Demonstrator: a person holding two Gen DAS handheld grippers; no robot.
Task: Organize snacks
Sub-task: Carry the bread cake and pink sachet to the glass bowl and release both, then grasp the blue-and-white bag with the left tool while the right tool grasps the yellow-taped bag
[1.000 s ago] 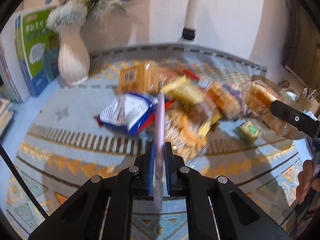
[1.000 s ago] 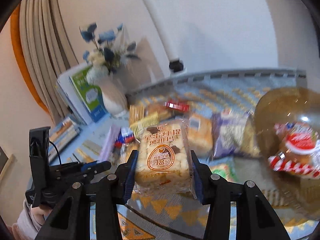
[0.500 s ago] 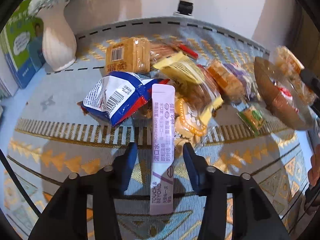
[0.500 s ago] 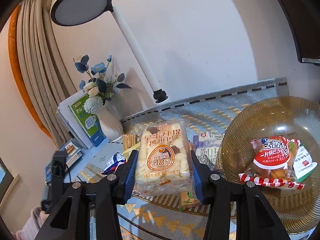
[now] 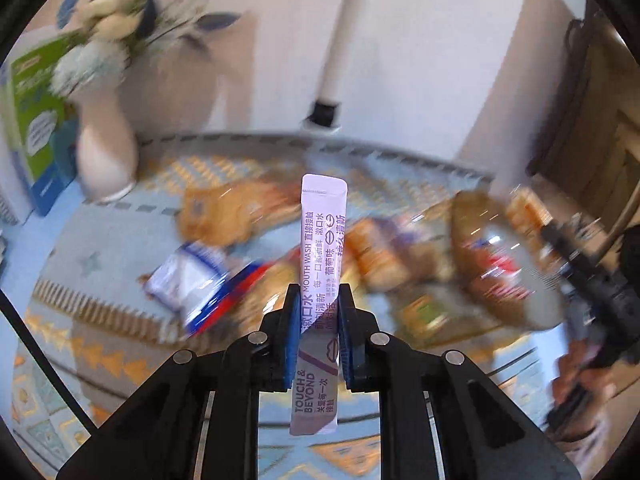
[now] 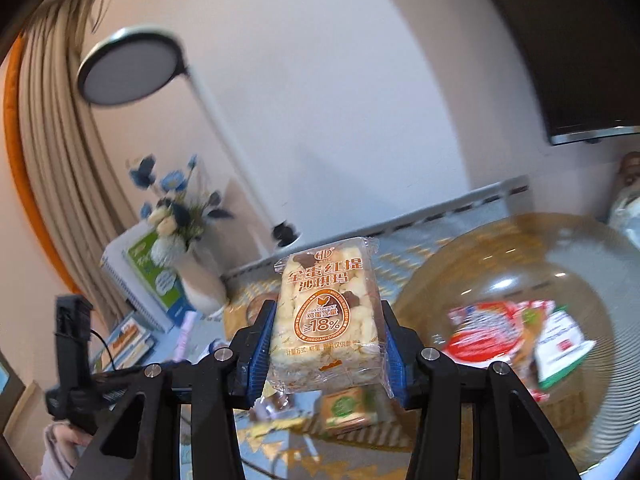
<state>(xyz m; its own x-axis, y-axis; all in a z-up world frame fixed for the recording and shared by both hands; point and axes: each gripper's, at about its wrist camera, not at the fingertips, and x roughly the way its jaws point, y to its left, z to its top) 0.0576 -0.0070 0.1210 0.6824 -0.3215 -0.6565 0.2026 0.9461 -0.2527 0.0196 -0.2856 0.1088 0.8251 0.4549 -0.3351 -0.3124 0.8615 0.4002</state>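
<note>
A patterned cloth covers the counter (image 5: 120,352), snacks heaped on it. The left tool (image 5: 319,334) pinches a light, floppy mouthwash sachet (image 5: 322,248) low down; the right tool (image 6: 325,346) grips a crushable sachima cake pack (image 6: 326,316) by its sides, beside the amber glass bowl (image 6: 568,264)

Soft indoor light, heavy motion blur, fisheye-bent dark edges

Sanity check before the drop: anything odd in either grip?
Yes. The left gripper is shut on a purple sachet printed MOUTH WASH, not a snack. The right gripper holds a wrapped rice-puff cake squarely; nothing looks torn or spilled.
</note>
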